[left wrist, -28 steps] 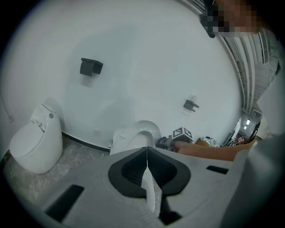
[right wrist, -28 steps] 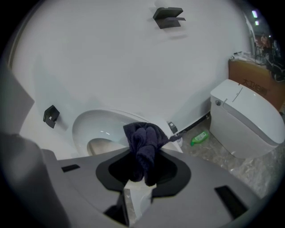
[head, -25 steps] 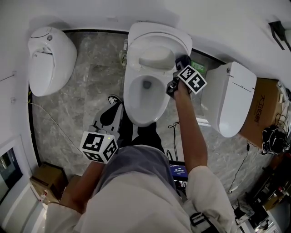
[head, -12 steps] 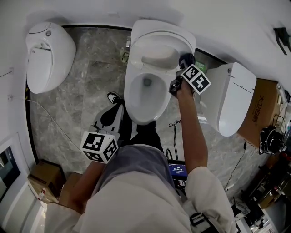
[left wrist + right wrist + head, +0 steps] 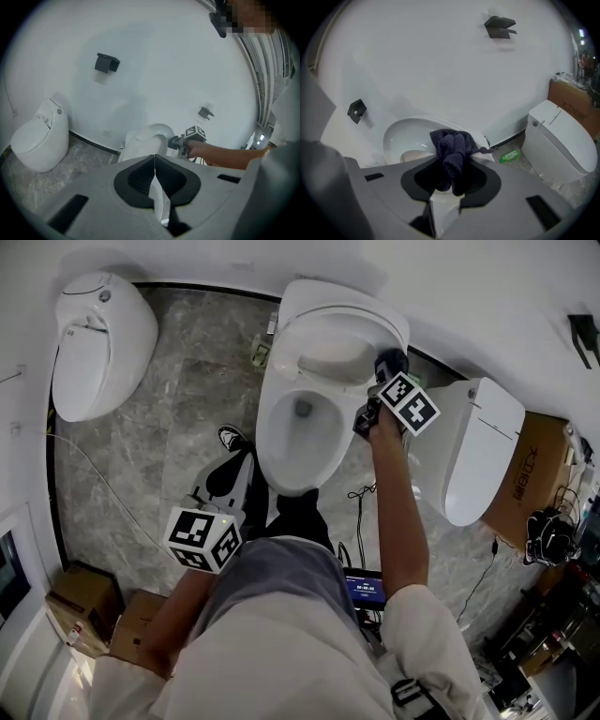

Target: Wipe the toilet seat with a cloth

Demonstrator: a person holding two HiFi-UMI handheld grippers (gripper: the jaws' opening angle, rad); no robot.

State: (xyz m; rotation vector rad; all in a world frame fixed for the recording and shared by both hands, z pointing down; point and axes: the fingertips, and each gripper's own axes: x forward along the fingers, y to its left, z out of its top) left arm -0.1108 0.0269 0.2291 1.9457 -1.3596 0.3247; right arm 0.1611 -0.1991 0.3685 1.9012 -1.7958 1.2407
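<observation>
The middle white toilet (image 5: 295, 427) stands with its lid up against the wall, and its seat rim (image 5: 349, 432) shows on the right side. My right gripper (image 5: 382, 371) is shut on a dark blue cloth (image 5: 451, 152), which bunches out between the jaws. In the head view the cloth (image 5: 386, 362) presses on the back right of the seat near the hinge. My left gripper (image 5: 217, 491) hangs low beside the bowl's left front with its jaws shut and nothing between them. In the left gripper view the toilet (image 5: 147, 140) and the right gripper's marker cube (image 5: 195, 133) lie ahead.
A second white toilet (image 5: 94, 343) stands at the left and a third (image 5: 473, 451) at the right. A green bottle (image 5: 510, 155) lies on the grey marble floor by the wall. Cardboard boxes (image 5: 75, 610) sit at lower left; cables and a box (image 5: 539, 474) crowd the right.
The right gripper with the cloth has shifted slightly up along the seat's right side toward the hinge. The left gripper has stayed where it was.
</observation>
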